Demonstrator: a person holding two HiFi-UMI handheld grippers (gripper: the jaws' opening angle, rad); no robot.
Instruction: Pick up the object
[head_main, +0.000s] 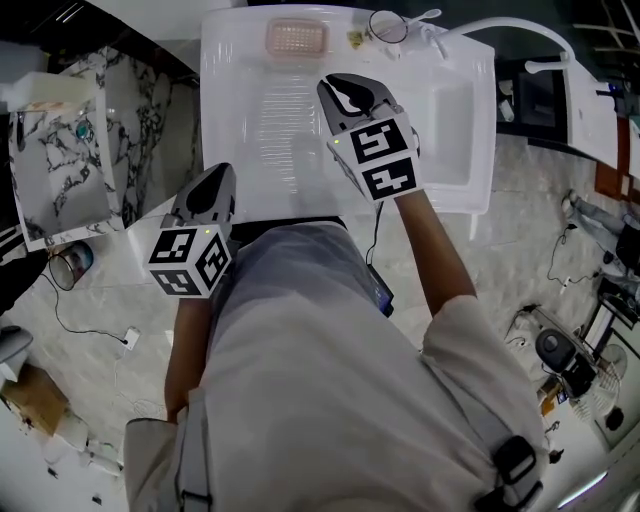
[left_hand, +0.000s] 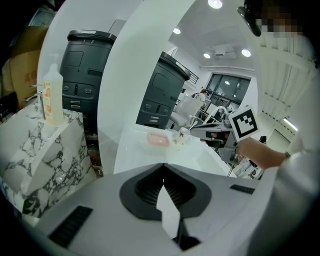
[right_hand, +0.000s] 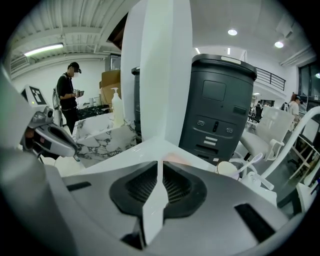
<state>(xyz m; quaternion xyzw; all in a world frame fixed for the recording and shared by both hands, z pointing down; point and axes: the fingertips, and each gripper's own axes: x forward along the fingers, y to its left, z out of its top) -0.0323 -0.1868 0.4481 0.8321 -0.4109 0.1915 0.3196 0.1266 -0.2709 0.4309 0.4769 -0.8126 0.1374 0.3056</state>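
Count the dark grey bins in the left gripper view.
2. One dark grey bin stands at the left, behind the bottle on the marbled block; the other is near the middle, beyond the white arch. The arch may hide more.

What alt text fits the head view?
Seen from above, a person stands at a white sink unit, holding the right gripper over its ribbed drainer and the left gripper by its near left corner, both shut. A pink soap dish sits at the far edge.
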